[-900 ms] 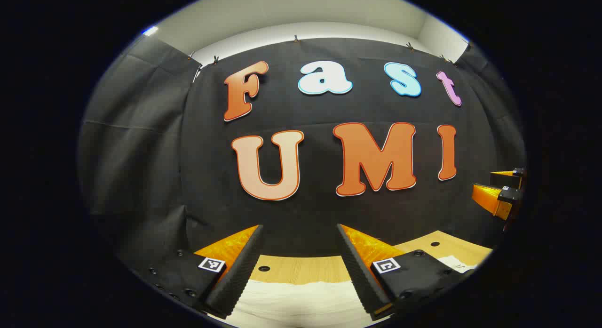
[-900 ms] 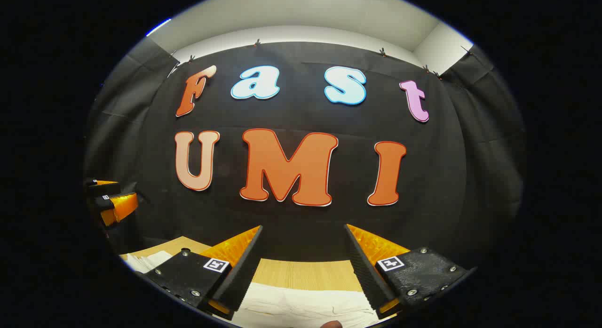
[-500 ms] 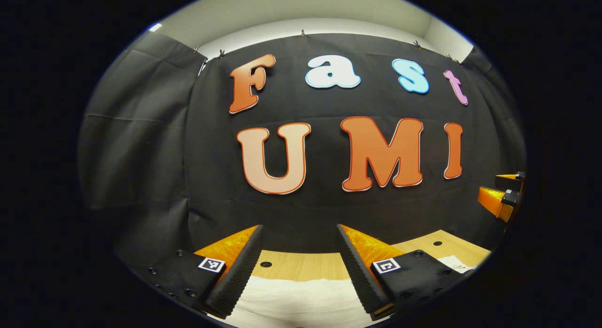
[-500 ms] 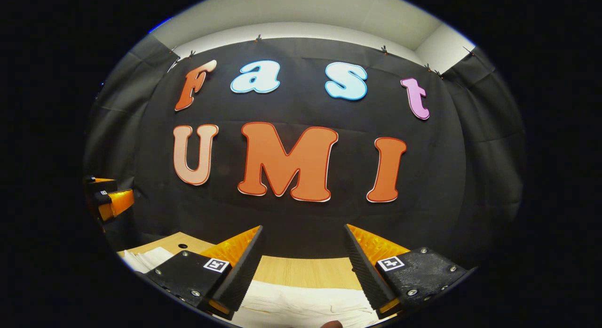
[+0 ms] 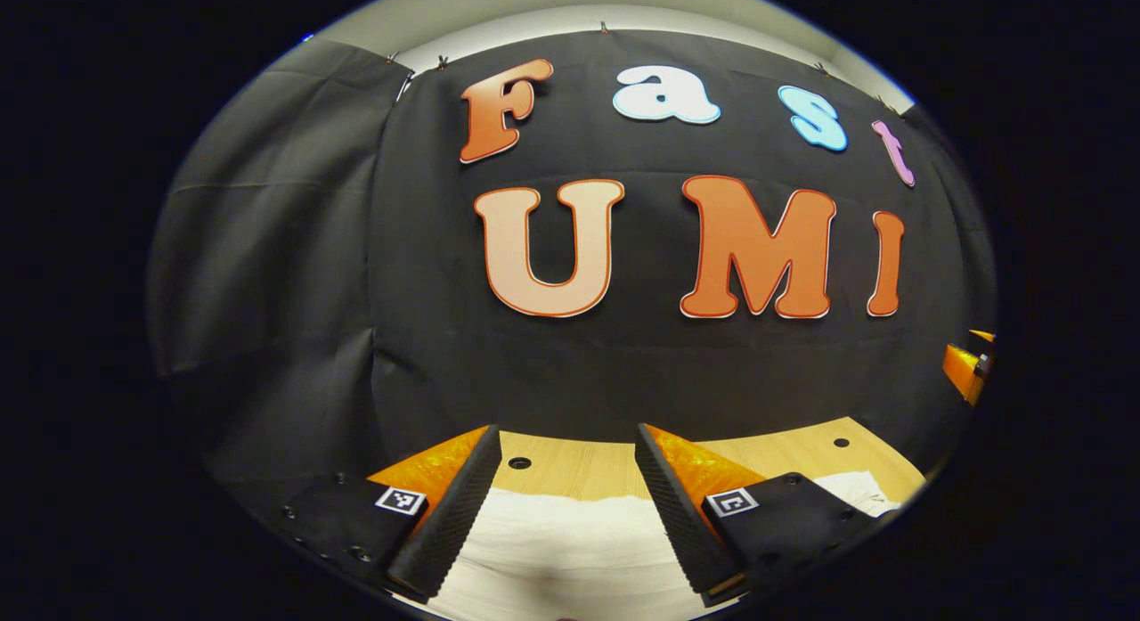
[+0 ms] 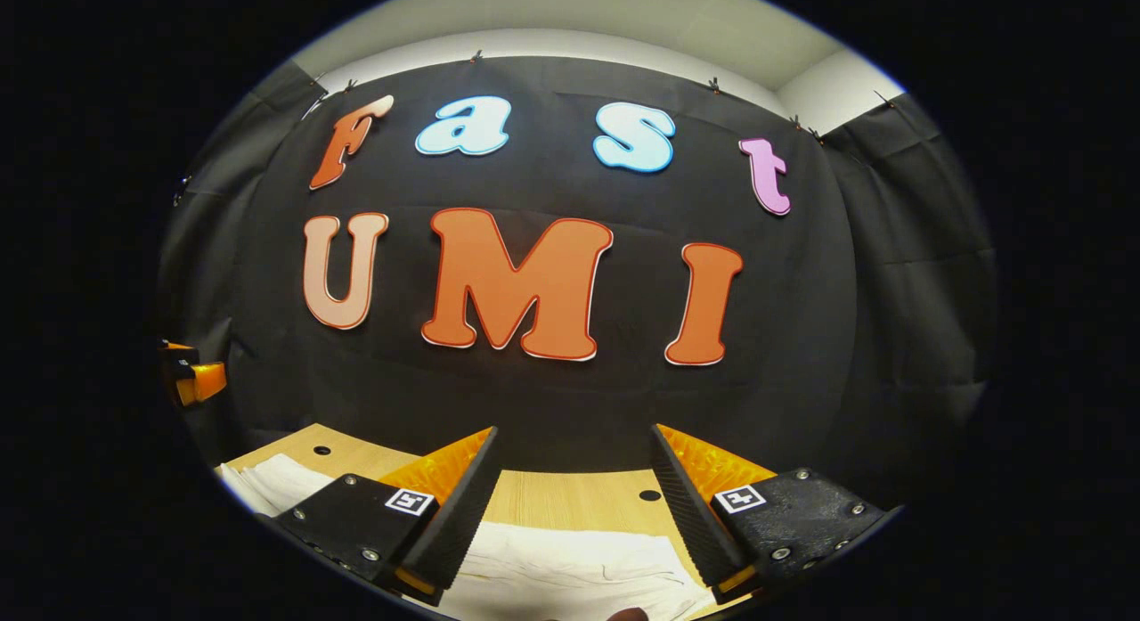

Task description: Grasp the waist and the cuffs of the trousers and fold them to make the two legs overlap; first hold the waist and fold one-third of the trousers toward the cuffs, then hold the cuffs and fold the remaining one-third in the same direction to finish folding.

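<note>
White trousers [image 5: 570, 550] lie flat on a light wooden table [image 5: 579, 465], low in the left gripper view. My left gripper [image 5: 565, 514] is open above them, its fingers wide apart and holding nothing. In the right gripper view the white trousers [image 6: 579, 567] show as wrinkled cloth under my right gripper [image 6: 570, 514], which is also open and empty. Each gripper sits above the cloth without touching it. The right gripper [image 5: 966, 371] shows at the far right edge of the left gripper view, and the left gripper [image 6: 191, 380] at the far left edge of the right gripper view.
The black cloth wall [image 5: 623, 371] rises just behind the table's far edge. Small dark holes [image 5: 519, 463] mark the tabletop [image 6: 570, 496] near that edge. More white cloth [image 6: 267, 483] lies toward the left in the right gripper view.
Both grippers have tilted down, so more of the table and trousers shows between their fingers. Each other gripper has slid toward the view's edge. The jaws stay open.
</note>
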The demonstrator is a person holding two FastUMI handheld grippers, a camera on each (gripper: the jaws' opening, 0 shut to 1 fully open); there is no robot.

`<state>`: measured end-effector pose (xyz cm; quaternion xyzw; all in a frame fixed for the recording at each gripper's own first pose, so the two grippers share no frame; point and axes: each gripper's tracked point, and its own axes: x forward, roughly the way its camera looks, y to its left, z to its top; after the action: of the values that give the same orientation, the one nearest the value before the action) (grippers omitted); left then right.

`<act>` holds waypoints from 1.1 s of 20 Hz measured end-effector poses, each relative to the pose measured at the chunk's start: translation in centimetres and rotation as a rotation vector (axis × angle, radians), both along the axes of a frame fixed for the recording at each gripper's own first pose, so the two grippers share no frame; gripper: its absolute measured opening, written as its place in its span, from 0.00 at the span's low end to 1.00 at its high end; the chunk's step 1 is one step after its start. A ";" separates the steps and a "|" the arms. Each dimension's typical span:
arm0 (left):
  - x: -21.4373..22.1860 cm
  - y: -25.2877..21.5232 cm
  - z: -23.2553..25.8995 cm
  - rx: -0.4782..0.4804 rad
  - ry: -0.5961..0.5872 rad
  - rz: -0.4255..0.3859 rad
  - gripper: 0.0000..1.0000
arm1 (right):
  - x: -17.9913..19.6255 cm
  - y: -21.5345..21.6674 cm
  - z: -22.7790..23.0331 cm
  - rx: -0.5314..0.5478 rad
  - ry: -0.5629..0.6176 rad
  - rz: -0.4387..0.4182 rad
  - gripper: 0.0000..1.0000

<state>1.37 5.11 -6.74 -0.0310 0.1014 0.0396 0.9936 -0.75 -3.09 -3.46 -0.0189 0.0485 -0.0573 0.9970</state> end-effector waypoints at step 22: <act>-9.0 13.9 -22.1 -0.411 0.690 0.299 0.99 | -3.7 -4.6 -16.9 0.347 0.595 -0.200 0.96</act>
<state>-7.66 19.02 -28.86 -0.2275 0.4278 0.1705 0.8580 -4.48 -7.67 -20.35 0.1394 0.3472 -0.1373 0.9172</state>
